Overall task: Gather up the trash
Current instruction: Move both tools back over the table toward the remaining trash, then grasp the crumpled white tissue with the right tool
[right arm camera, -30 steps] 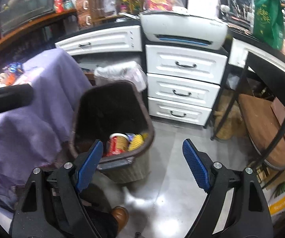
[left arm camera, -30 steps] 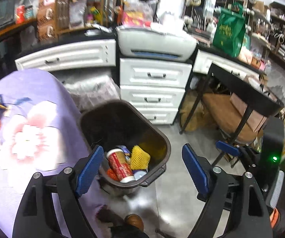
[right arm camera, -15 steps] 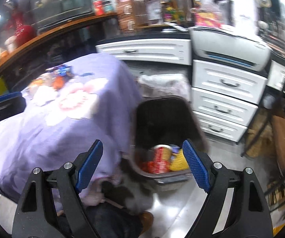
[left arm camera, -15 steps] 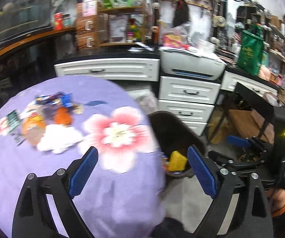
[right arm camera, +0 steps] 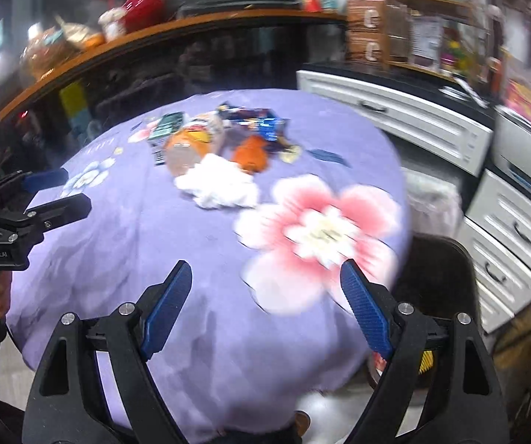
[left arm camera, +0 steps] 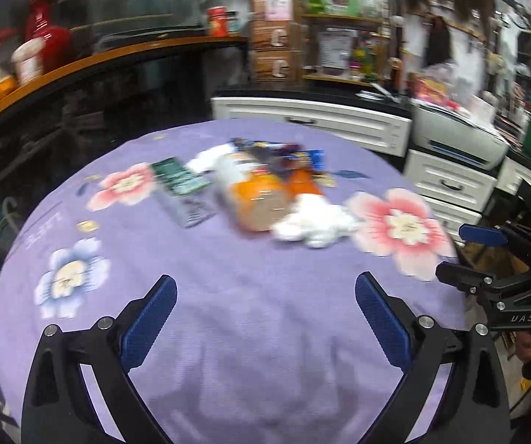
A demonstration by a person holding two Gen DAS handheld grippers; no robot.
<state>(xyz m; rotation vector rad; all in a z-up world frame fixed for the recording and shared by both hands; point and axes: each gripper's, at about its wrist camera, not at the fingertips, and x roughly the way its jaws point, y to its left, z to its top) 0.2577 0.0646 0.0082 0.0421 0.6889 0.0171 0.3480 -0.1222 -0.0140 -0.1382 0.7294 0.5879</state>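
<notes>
A: How are the two grippers seen?

B: The left gripper (left arm camera: 265, 310) is spread very wide, and its jaws have just been opening more. Nothing is held between the blue pads (left arm camera: 149, 321). Only the purple flowered cloth (left arm camera: 228, 351) is seen under them, and it is not touched. The right gripper (right arm camera: 265, 303) is spread wide too. Nothing is held or touched by it.

A: Where is the trash?

B: It is piled near the middle of the round table, well ahead of both grippers. An orange and white bottle (left arm camera: 254, 192) is laid on its side. Its long side is pointed away toward the far edge of the table, a bit slanted. A crumpled white tissue (left arm camera: 313, 218) is laid right against its near end. A dark green packet (left arm camera: 180, 179) is laid flat just to the left of the bottle. Blue wrappers (left arm camera: 302, 155) are seen behind it, blurred.

A: And the bin?

B: A dark bin (right arm camera: 439, 270) is seen on the floor just past the table's right edge, beside white drawers (right arm camera: 517, 236).
</notes>
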